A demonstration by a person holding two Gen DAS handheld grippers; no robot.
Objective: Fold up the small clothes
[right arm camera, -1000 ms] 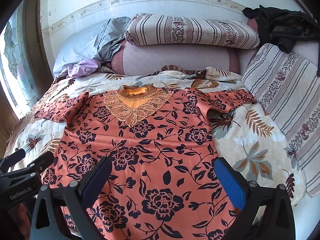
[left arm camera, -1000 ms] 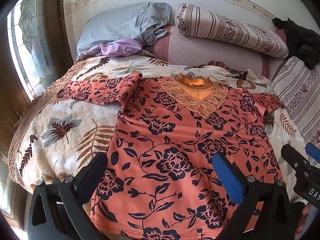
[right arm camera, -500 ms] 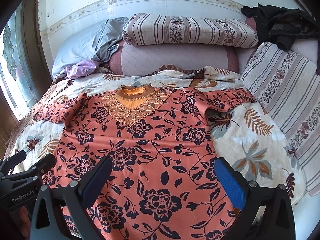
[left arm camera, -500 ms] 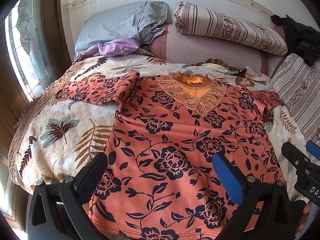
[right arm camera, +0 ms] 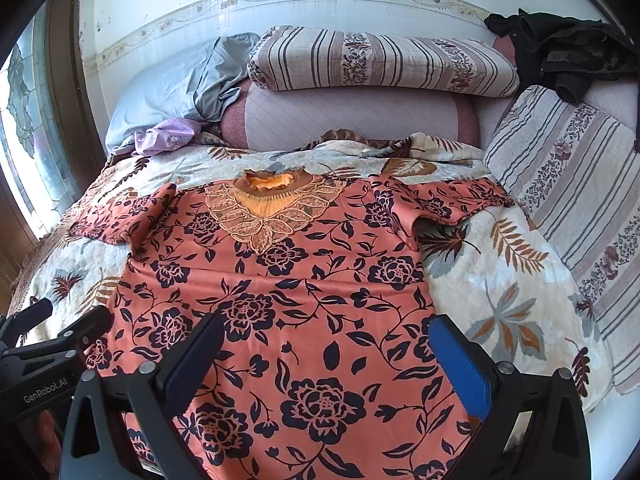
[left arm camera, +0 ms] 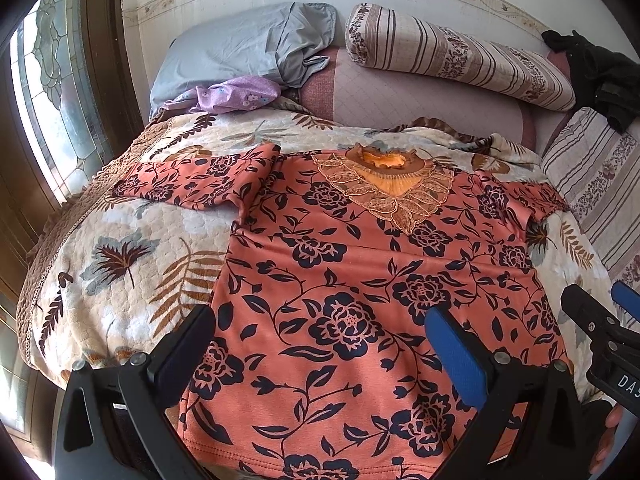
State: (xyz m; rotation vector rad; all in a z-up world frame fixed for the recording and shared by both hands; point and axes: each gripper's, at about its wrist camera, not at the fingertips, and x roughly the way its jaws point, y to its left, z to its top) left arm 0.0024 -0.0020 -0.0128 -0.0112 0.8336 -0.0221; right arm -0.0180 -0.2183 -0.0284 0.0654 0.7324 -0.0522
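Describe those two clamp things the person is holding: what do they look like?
Both are black plastic frames with visible bolts. The left gripper and the right gripper each have two broad flat fingers: one dark pad, one bright blue pad. White lettering on the left one's body reads "GenRobot.AI"; the right one shows "DAS". No cables or sleeves show.

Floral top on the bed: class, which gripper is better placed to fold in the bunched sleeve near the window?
Probably the left gripper: it hangs open over the floral top on the window side, nearer that sleeve than the right gripper.
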